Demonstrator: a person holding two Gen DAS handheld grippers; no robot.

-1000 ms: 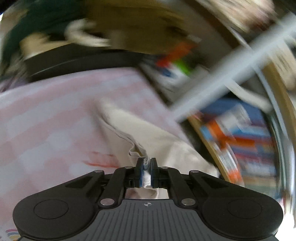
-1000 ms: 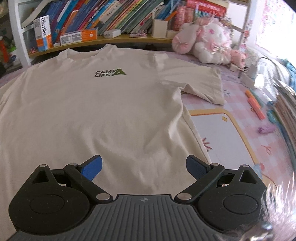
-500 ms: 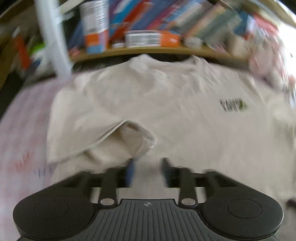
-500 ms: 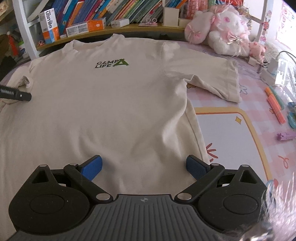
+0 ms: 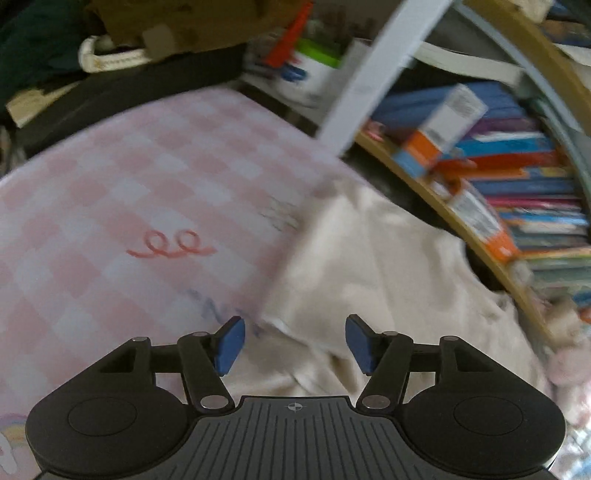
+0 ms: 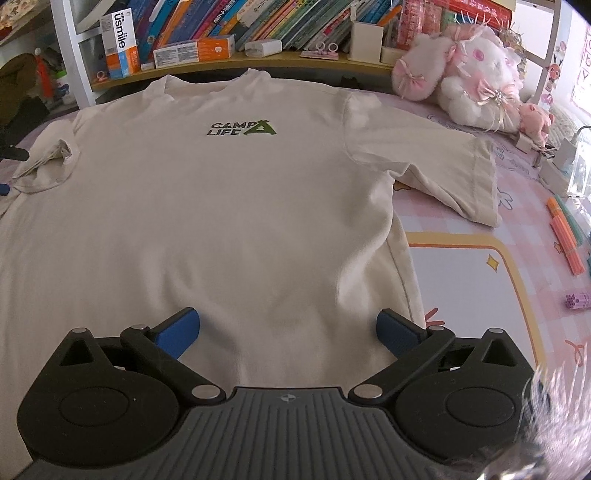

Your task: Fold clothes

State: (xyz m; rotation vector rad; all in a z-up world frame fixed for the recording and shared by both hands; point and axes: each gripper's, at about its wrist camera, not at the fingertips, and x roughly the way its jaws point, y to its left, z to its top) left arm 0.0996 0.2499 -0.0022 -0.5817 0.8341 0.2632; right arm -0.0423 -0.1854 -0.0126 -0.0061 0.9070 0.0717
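A: Where is the cream T-shirt (image 6: 236,206)?

B: Spread front-up on the pink checked mat (image 5: 122,206), long axis running near to far, collar toward the far bookshelf (image 6: 258,22), hem nearest the right gripper (image 6: 287,330). Its "CAMP LIFE" logo (image 6: 241,129) faces up.

A: And the sleeves?

B: The right one lies flat; the left one (image 6: 48,162) is bunched.

A: The tongs?

B: Both spread wide, gripping nothing. The left gripper (image 5: 294,344) hovers by the left sleeve's edge. A plush toy (image 6: 469,85) sits far right.

Soft matt cloth T-shirt (image 6: 229,206) lies on a smooth pink checked mat (image 5: 122,206).
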